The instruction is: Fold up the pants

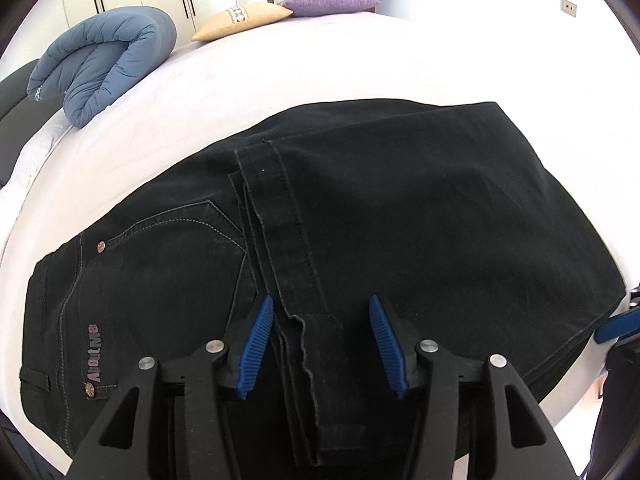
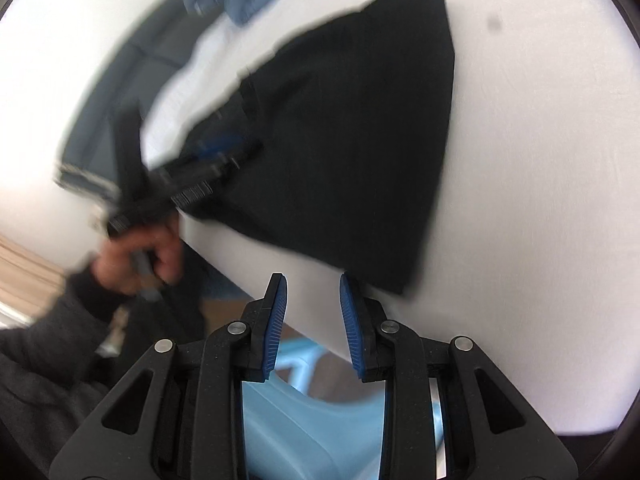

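The black pants (image 1: 360,208) lie folded on the white bed (image 1: 248,80), leg hems doubled back over the seat. The left gripper (image 1: 322,344) hovers spread wide over the hem strip, holding nothing. The right gripper (image 2: 313,312) gapes empty off the near edge, pants just beyond its tips.

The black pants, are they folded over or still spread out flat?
Folded: on the black pants the leg hems lie doubled back across the seat beside the back pocket.
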`<state>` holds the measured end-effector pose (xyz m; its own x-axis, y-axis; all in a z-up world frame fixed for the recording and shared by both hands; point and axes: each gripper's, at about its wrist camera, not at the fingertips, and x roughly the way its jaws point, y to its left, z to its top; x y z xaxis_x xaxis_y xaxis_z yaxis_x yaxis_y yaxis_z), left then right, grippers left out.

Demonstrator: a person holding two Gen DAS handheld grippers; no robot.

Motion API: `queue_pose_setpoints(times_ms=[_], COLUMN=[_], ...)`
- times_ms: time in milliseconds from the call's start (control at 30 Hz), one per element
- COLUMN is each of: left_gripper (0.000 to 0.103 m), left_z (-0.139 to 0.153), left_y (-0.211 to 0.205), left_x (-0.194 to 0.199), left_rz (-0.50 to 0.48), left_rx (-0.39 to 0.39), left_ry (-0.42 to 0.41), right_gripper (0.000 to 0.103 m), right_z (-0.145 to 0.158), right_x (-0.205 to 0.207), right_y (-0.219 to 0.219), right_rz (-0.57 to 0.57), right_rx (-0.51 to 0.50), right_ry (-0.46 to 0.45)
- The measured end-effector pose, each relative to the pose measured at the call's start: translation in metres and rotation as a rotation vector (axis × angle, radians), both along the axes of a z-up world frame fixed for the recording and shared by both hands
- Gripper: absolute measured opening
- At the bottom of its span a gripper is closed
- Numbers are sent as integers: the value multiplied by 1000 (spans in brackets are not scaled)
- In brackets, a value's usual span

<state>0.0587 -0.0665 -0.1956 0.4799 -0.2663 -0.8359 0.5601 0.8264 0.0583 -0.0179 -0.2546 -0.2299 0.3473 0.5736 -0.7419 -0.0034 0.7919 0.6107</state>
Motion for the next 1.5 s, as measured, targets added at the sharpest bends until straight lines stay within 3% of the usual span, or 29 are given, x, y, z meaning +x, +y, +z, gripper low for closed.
queue_pose_setpoints(times_ms=[67,200,267,400,467,533,567,667,800,967,1033,1100,1233,1333,1367,1400,1433,1467,1500], left_gripper=[54,54,55,55,55,55,55,55,55,55,55,55,55,55,55,55,56,60,63], left_z=[-3,-4,-4,-5,-7,-7,-7,-8,-8,-7,-7,-7,-7,-4,-1,3,6,14,21], left_y=[7,16,18,24,30,34,35,35,36,39,41,45,47,45,46,51,55,65,75], left_x=[-2,-4,-6,-10,-9,-11,-12,-15,-16,-16,-14,-8,-8,-9,-9,-8,-10,-10,-11], left_rz=[1,7,14,21,15,14,16,19,25,26,26,24,27,31,42,61,83,128,160], left_rx=[-33,-73,-86,-118,-126,-151,-161,-173,-188,-207,-218,-229,-244,-240,-248,-268,-291,-345,-392], left_ry=[8,14,11,20,24,25,25,14,14,25,32,37,37,30,38,54,69,96,102], right_gripper=[26,28,28,28,28,28,28,28,28,28,23,13,13,20,31,62,79,92,92], right_z=[20,68,74,28,-10,-1,5,35,58,15,-16,-29,-21,-6,6,17,25,34,39], right_x=[-5,9,28,69,79,76,78,83,129,209,224,230,218,198,192,185,180,175,170], right_y=[-1,-3,4,27,44,51,53,49,47,52,41,23,-38,-75,-75,-64,-53,-36,-19], right_rz=[-25,-91,-107,-113,-107,-119,-116,-119,-125,-136,-176,-203,-397,-581,-580,-547,-504,-458,-422], right_rx=[20,178,178,210,115,77,77,165,193,267,228,316,305,241,240,259,276,301,339], right_ry=[-30,-213,-236,-105,21,-30,-14,-89,-133,-19,68,60,-2,-11,-47,-90,-113,-144,-182])
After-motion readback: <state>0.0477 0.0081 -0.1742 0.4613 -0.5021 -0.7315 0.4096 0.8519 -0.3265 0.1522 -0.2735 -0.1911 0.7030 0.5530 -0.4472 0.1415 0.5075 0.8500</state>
